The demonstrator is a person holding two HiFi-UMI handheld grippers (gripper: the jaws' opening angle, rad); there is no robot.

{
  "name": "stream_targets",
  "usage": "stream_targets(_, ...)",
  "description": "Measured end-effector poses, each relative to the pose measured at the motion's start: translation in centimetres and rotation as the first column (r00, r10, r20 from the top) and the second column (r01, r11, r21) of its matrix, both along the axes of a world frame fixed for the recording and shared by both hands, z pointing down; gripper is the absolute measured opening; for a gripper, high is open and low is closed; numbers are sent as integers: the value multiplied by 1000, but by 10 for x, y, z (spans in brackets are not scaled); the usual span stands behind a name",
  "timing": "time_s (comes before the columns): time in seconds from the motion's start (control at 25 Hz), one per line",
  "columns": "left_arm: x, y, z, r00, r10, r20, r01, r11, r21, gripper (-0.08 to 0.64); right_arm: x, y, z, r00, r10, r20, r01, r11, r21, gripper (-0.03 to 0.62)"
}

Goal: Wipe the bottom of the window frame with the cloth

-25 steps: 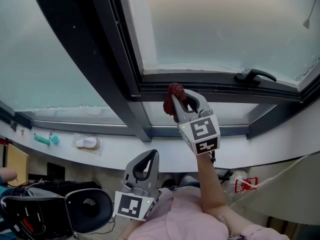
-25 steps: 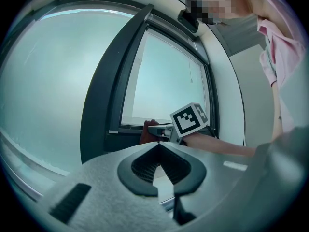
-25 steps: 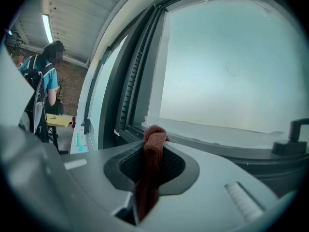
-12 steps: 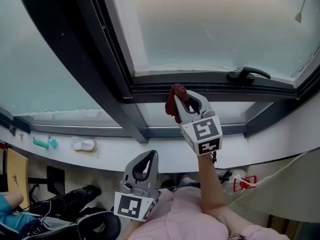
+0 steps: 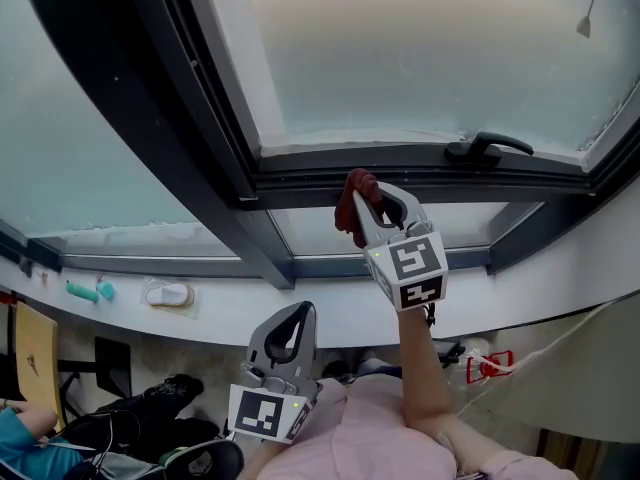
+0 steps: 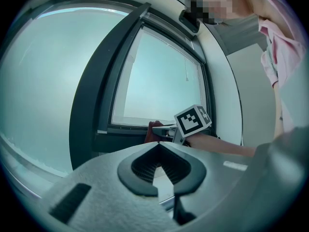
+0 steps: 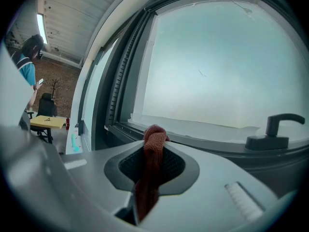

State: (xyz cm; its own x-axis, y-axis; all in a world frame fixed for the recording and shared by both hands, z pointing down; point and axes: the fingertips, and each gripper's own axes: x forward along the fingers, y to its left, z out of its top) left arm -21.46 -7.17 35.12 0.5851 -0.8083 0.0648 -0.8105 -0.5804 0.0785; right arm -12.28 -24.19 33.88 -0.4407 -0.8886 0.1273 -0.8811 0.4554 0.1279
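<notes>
My right hand-held gripper clamps the cloth, wad protruding to rub the window frame; left hand-held gripper closed, empty, idle.

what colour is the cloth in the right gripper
Reddish brown. The cloth shows best in the right gripper view, pinched between the jaws.

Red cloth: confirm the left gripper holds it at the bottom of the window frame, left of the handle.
Wrong gripper. The right gripper holds the red cloth at the bottom of the window frame, left of the handle; the right gripper view shows it. The left gripper is shut, empty.
</notes>
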Motion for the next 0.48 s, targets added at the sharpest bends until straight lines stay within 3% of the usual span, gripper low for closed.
stream_targets(0.48, 33, -2, 0, 997, 74, -5, -74, 997, -4, 0, 39, 4, 2, 999, 54, -2, -54, 999, 2, 58)
